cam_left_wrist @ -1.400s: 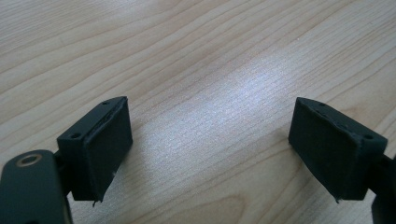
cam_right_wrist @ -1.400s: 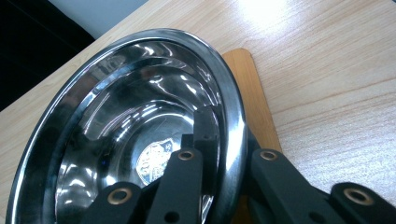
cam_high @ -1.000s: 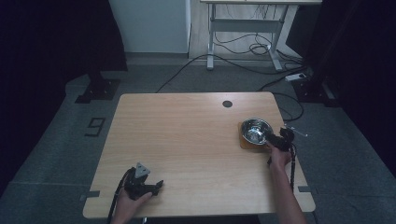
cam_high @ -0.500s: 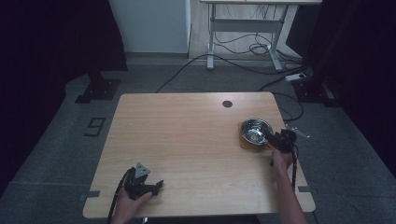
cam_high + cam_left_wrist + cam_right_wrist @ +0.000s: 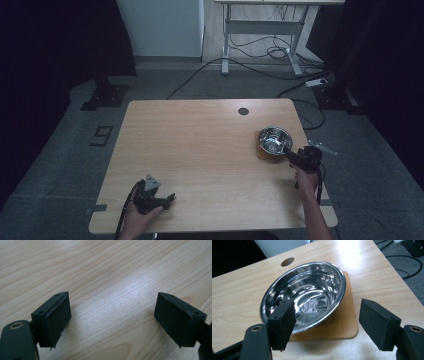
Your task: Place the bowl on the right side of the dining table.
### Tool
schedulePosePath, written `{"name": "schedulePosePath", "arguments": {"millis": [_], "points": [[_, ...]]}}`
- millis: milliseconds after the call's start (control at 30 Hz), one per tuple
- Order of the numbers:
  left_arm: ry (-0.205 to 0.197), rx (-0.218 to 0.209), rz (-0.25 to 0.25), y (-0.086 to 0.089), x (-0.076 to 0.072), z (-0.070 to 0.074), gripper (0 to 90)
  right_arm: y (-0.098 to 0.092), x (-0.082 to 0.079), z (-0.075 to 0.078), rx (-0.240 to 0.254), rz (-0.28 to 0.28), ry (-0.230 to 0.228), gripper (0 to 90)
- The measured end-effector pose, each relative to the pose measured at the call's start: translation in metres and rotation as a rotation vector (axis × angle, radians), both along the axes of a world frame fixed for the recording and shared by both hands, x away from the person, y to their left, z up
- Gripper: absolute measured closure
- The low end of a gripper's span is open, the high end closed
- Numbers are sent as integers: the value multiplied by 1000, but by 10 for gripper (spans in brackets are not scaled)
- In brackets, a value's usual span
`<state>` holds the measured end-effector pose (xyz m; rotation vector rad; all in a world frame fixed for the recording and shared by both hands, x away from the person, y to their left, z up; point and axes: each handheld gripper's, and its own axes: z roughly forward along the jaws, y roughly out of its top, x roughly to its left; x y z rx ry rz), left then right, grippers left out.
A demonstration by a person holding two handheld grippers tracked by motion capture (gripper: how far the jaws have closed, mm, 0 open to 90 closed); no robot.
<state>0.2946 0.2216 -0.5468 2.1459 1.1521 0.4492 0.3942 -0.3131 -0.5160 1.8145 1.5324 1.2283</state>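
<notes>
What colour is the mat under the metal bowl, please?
Light brown, wood-like mat; clearest in the right gripper view.

Dim room with grey carpeted floor [image 5: 60, 165]. Light wooden rectangular tabletop [image 5: 200, 150] at centre, round cable hole [image 5: 243, 111] near its far edge. Beyond, white wall panel [image 5: 160, 27], white metal-legged desk frame [image 5: 262, 35], tangled black cables [image 5: 270, 50] on floor. Black curtains [image 5: 50, 40] at both sides.

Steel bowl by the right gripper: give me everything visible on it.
The steel bowl is round, shiny metal with a rolled rim, mirror-bright inside, upright and empty. It sits on a thin wooden board with rounded corners, near the table's right edge. The right gripper has just been opening: its jaws stand wide just in front of the bowl, pads off it.
</notes>
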Motion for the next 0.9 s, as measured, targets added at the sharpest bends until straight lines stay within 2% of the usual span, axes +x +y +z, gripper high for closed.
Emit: {"name": "schedulePosePath", "arguments": {"millis": [167, 400, 600, 633, 667, 767, 800, 833, 900], "points": [[1, -1, 0, 0, 0, 0, 135, 3, -16, 2, 3, 37, 13, 276], [0, -1, 1, 0, 0, 0, 136, 18, -37, -6, -12, 128, 41, 273], [0, 0, 0, 0, -1, 0, 136, 37, -56, -13, -20, 234, 75, 272], [0, 0, 0, 0, -1, 0, 136, 45, -61, -15, -30, 271, 87, 272], [0, 0, 0, 0, -1, 0, 136, 45, -61, -15, -30, 271, 87, 272], [0, 0, 0, 0, -1, 0, 136, 58, -69, -19, -49, 332, 102, 272], [0, 0, -1, 0, -1, 0, 136, 67, -72, -22, -52, 368, 111, 272], [0, 0, -1, 0, -1, 0, 136, 67, -72, -22, -52, 368, 111, 272], [0, 0, 0, 0, -1, 0, 136, 76, -74, -24, -61, 403, 120, 273]]}}
